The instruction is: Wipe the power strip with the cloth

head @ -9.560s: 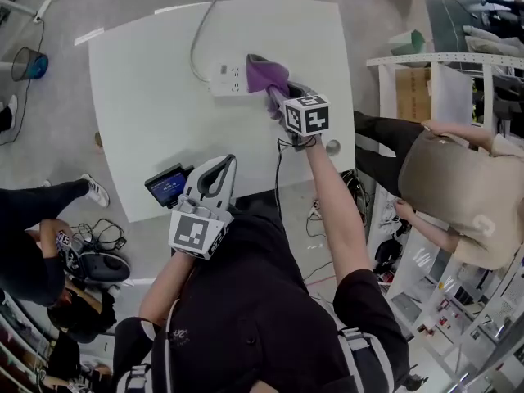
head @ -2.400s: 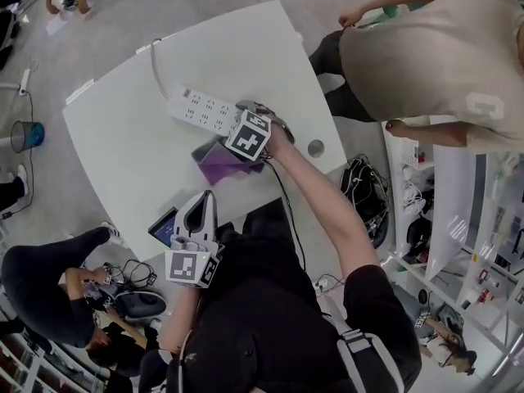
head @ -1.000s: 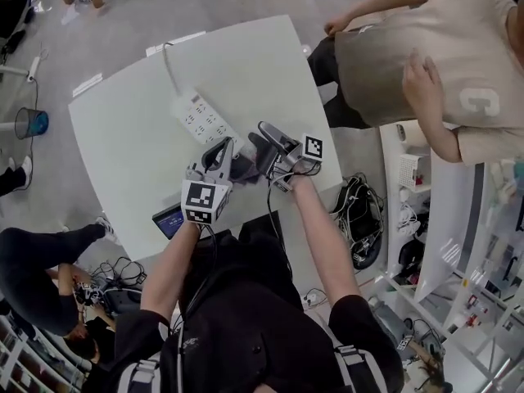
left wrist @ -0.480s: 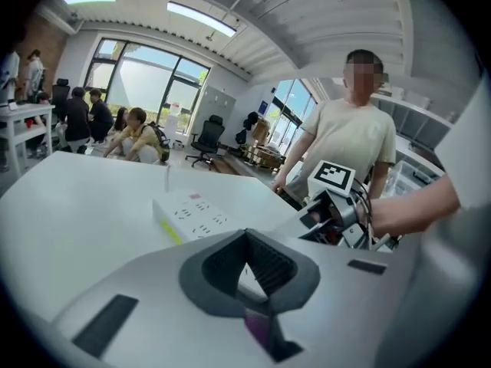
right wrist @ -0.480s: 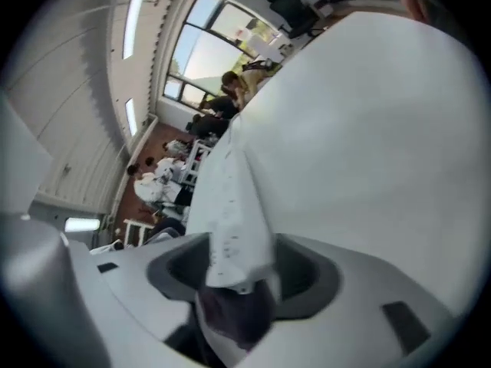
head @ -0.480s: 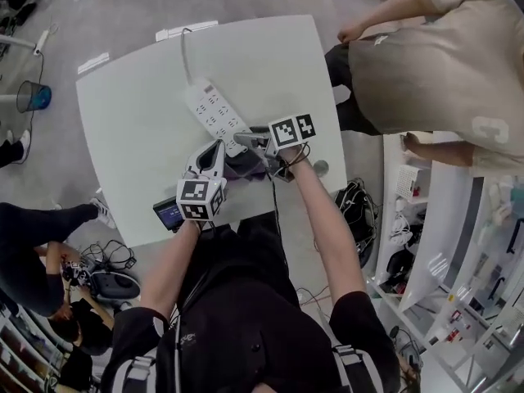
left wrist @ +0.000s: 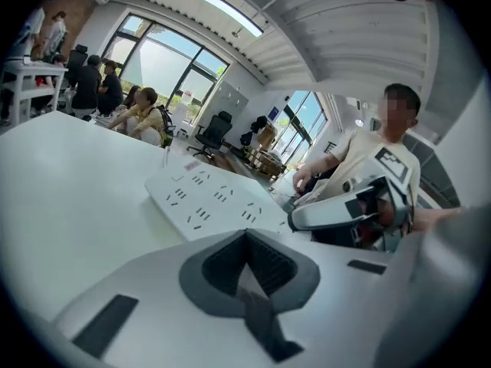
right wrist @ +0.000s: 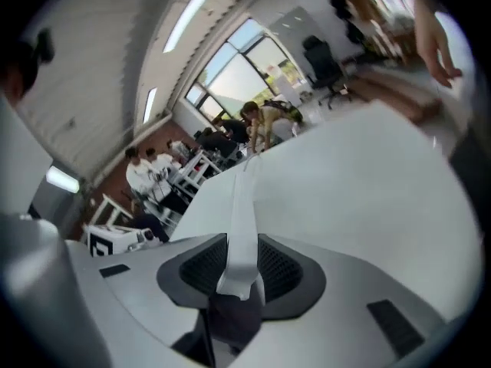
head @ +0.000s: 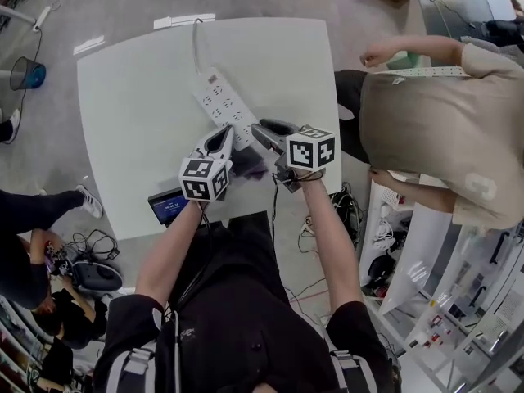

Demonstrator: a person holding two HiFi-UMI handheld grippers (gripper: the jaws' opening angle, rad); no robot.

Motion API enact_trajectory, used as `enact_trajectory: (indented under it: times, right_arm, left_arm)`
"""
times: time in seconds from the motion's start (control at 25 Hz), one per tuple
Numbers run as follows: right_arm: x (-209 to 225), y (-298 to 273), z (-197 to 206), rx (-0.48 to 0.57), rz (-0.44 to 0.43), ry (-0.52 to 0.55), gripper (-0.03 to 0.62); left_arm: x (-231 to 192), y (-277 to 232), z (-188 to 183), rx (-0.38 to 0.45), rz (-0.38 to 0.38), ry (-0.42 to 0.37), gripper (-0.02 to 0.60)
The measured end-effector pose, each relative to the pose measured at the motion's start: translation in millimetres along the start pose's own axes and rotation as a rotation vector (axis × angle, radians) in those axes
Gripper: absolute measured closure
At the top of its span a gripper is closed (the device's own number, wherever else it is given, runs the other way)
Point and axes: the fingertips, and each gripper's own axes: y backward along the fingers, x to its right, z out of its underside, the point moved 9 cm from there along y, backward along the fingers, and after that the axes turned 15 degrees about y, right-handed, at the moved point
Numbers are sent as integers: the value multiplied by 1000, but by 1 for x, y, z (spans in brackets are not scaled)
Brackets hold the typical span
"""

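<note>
Closing tight on power strip [head: 221, 103]: right tool [head: 257, 130]

Smooth white plastic power strip [head: 223, 105] on matt table [head: 131, 97].

Bright, even daylight pours in from the tall windows [left wrist: 165, 67] and white ceiling strip lights [left wrist: 230, 10], the matte white counter [head: 139, 97] shows only soft shadows, and both gripper views bend hard toward dark round edges while the grey right claw [right wrist: 239, 278] smears out of focus.
</note>
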Motion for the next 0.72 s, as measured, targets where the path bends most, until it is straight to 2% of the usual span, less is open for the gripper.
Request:
enact_trajectory:
  times: [0.12,0.2,0.24,0.32,0.44,0.56,0.72]
  right_arm:
    - [-28,3,-27,-70,153,361,453]
    - [-45,0,-30,-91,202,530,453]
    - [-52,-1,-29,-89,213,582,453]
    - [-64,-4,-23,-75,226,650,453]
    - [-79,-13,-8,-74,220,749,456]
    - [-86,-25,3,-67,192,750,456]
    - [-109,-40,9,-77,152,824,456]
  left_arm:
    - [-1,-7,-5,27,22,88,548]
    - [-7,-8,-6,37,49,207,548]
    - [-11,-7,-5,39,68,265,548]
    - [-20,-4,-2,36,88,336,548]
    - [-29,1,2,4,22,316,548]
    - [-39,8,-2,-18,-19,328,548]
    - [-52,37,-25,37,-57,356,549]
